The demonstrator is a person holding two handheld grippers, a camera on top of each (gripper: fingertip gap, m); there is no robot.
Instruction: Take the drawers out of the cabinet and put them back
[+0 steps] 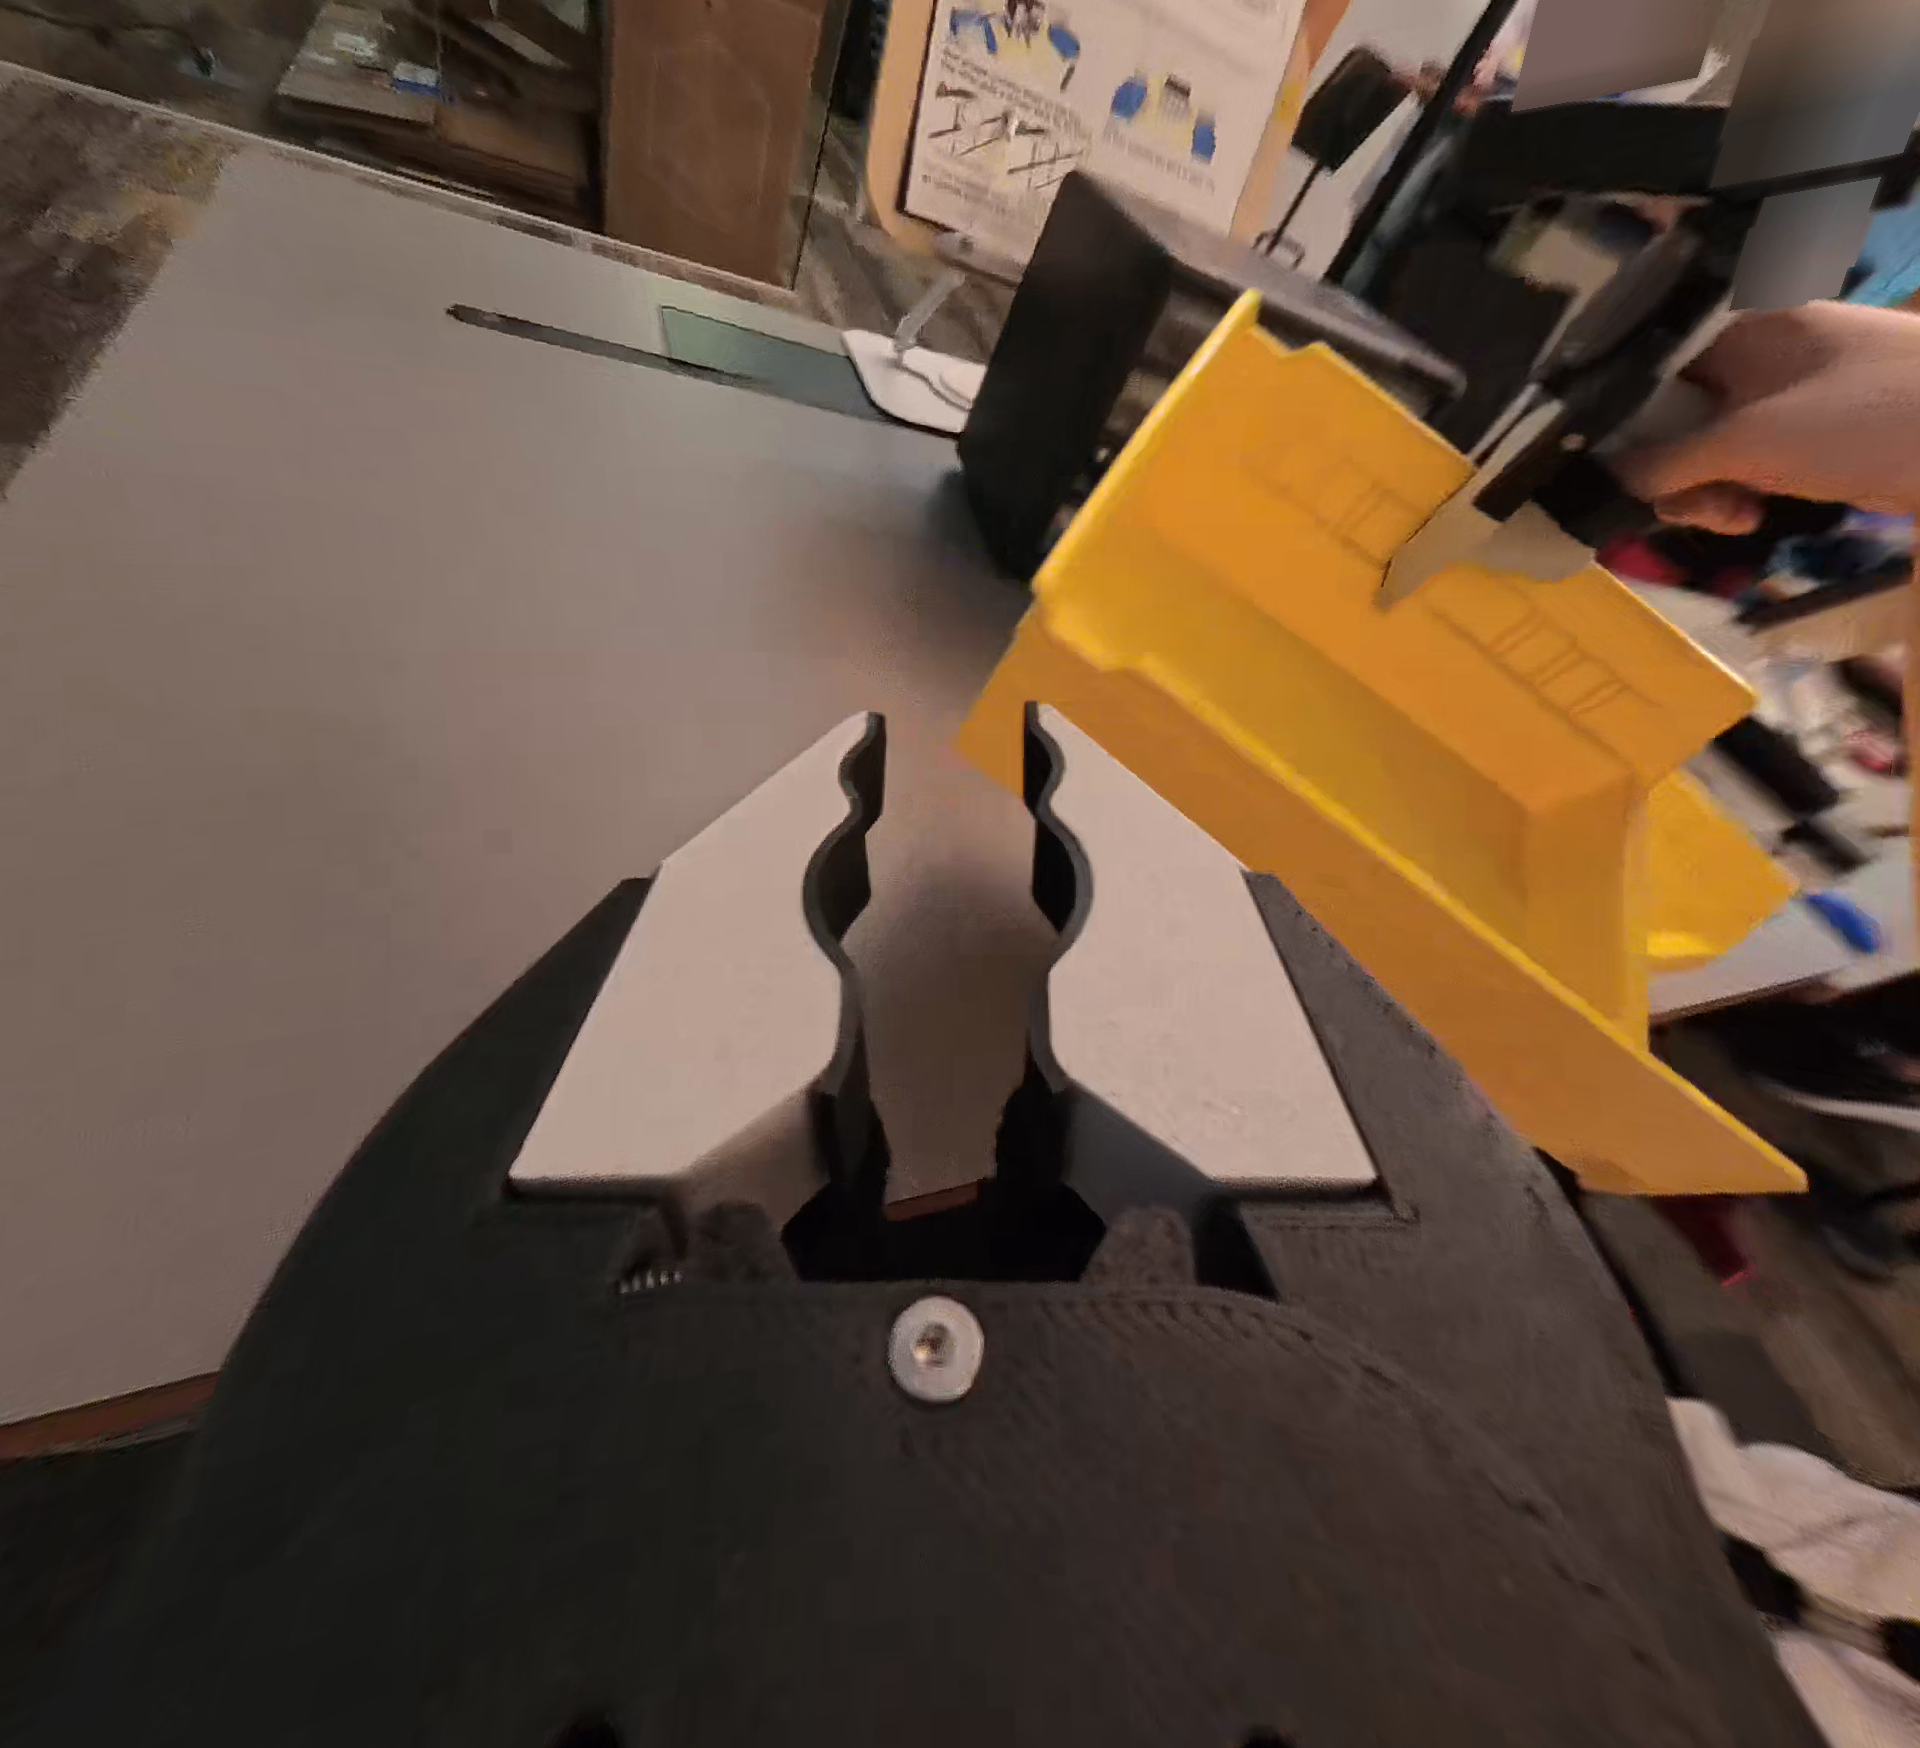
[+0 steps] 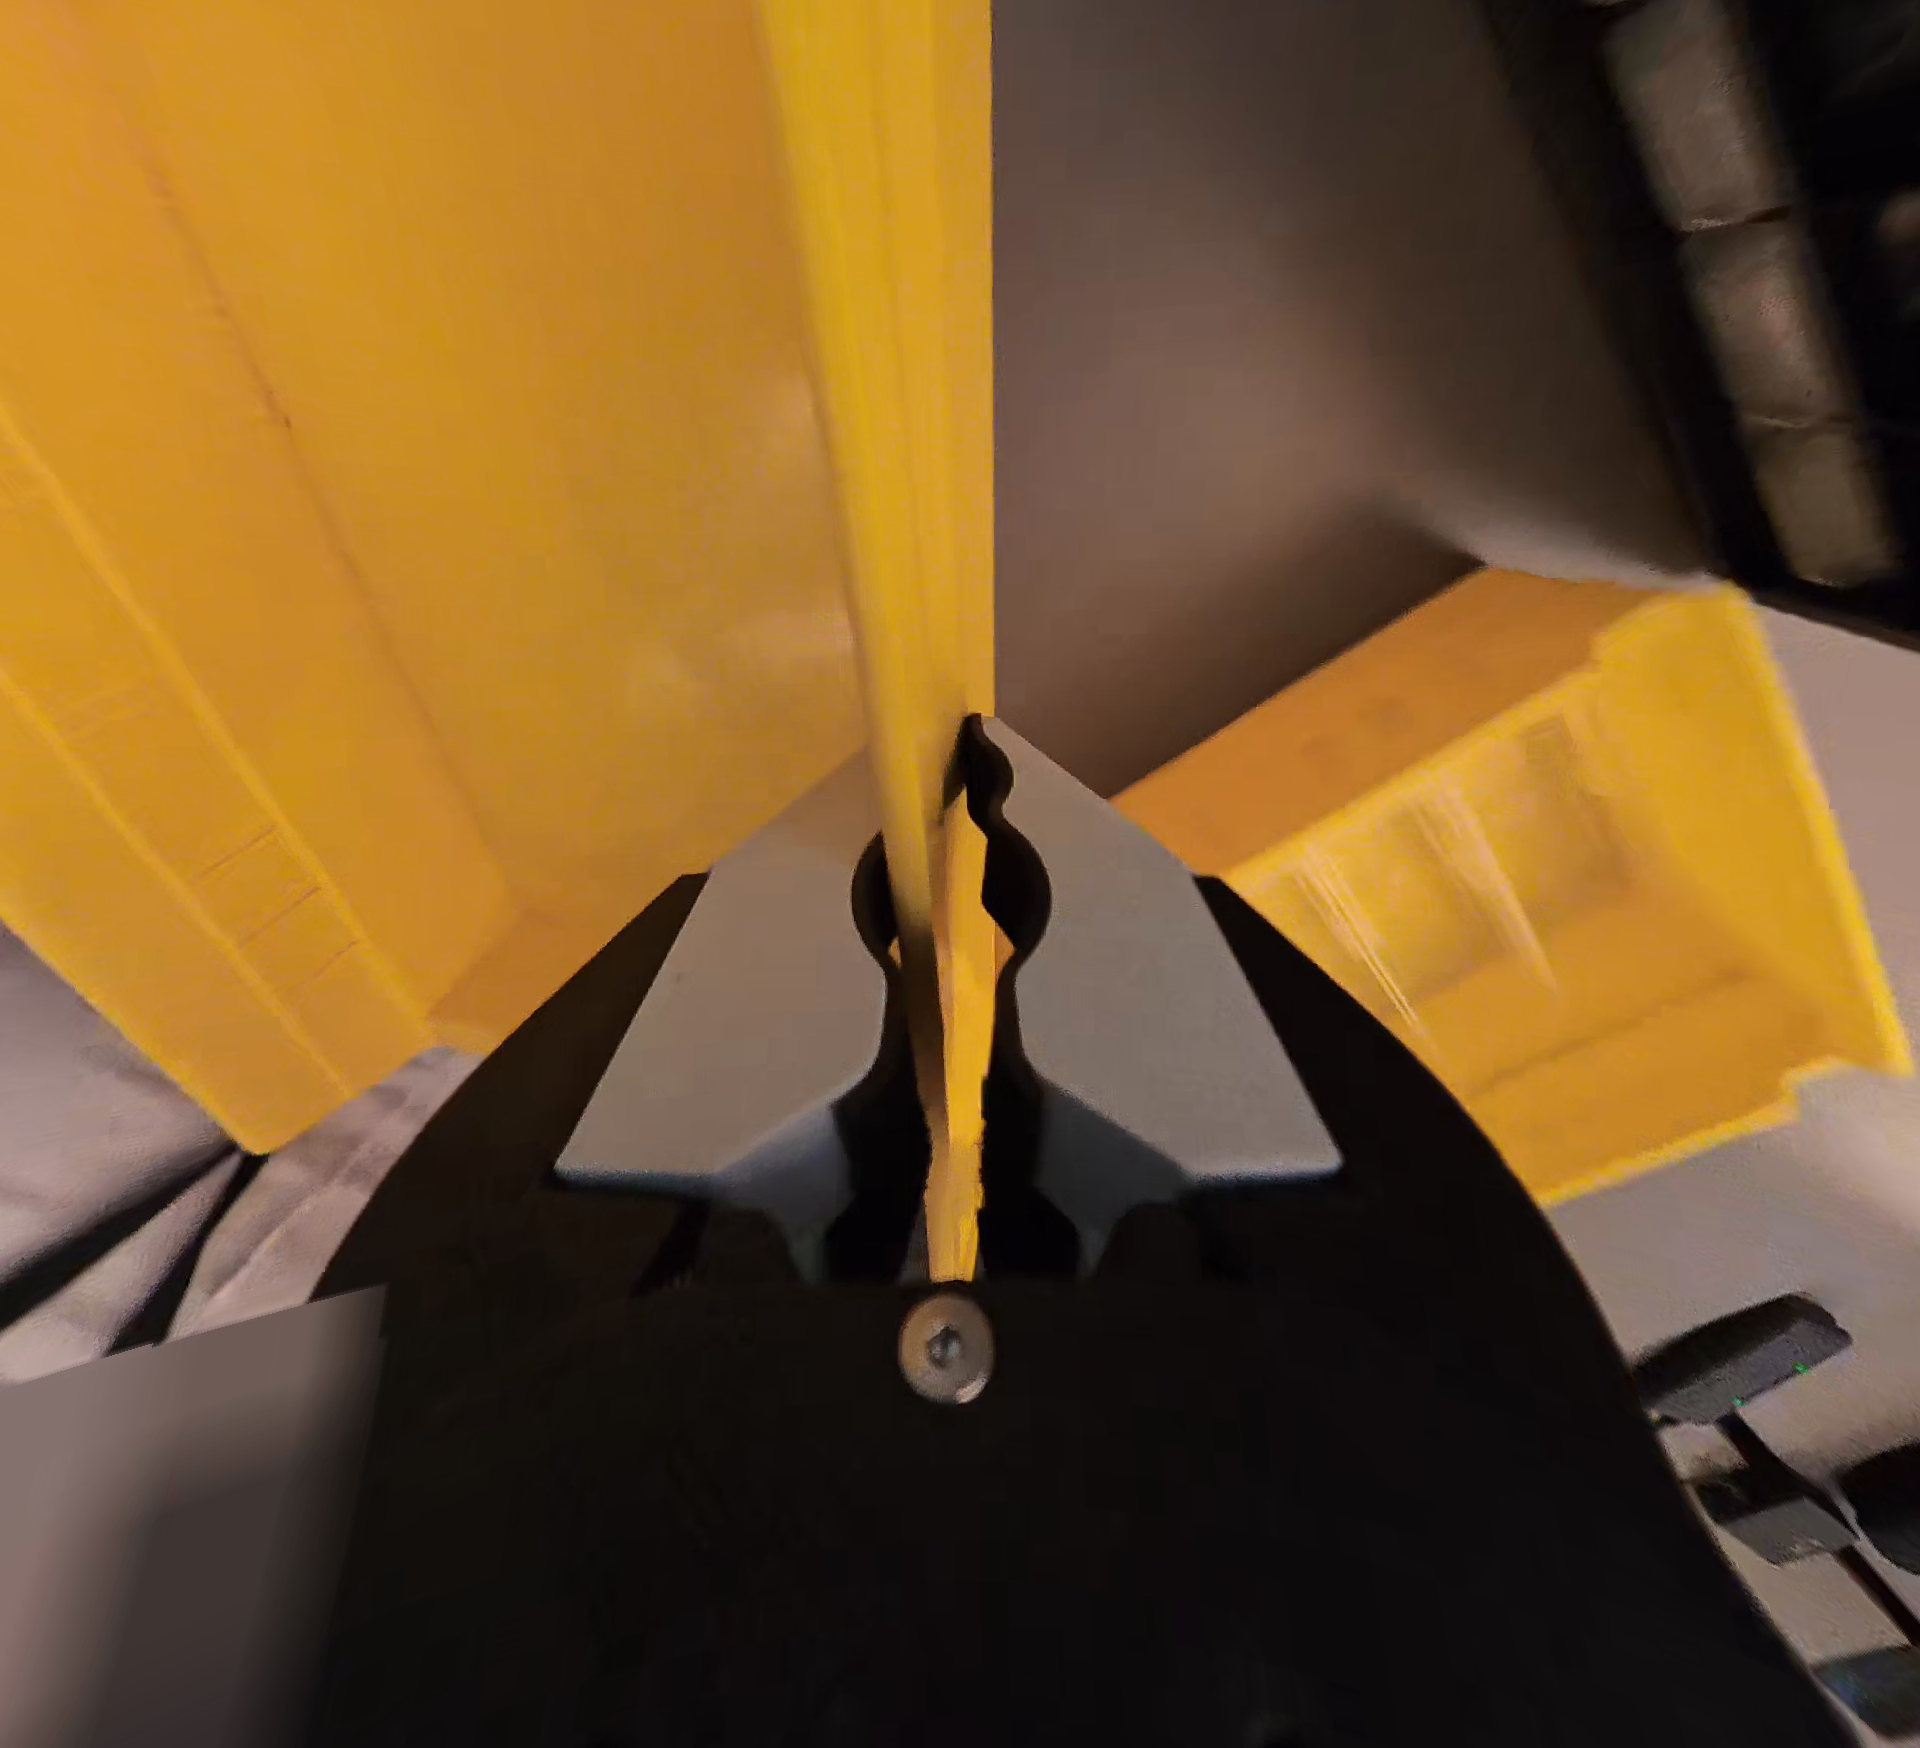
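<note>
In the left wrist view a yellow drawer (image 1: 1351, 659) hangs tilted in the air above the grey table (image 1: 416, 607), held by my right gripper (image 1: 1423, 571) on its upper wall. The right wrist view shows my right gripper (image 2: 940, 763) shut on that drawer's thin wall (image 2: 894, 348). My left gripper (image 1: 954, 732) is open and empty over the table, with the drawer's lower corner just beyond its right fingertip (image 1: 1039, 732). A second yellow drawer (image 2: 1558, 867) lies on the table, also visible in the left wrist view (image 1: 1704, 877). The black cabinet (image 1: 1070, 379) stands behind, also showing in the right wrist view (image 2: 1714, 192).
A person's hand (image 1: 1808, 410) holds the right gripper. A poster board (image 1: 1101, 15) and cardboard sheets (image 1: 717, 57) stand beyond the table's far edge. A white stand base (image 1: 914, 373) sits by the cabinet. White cloth (image 1: 1818, 1542) lies at lower right.
</note>
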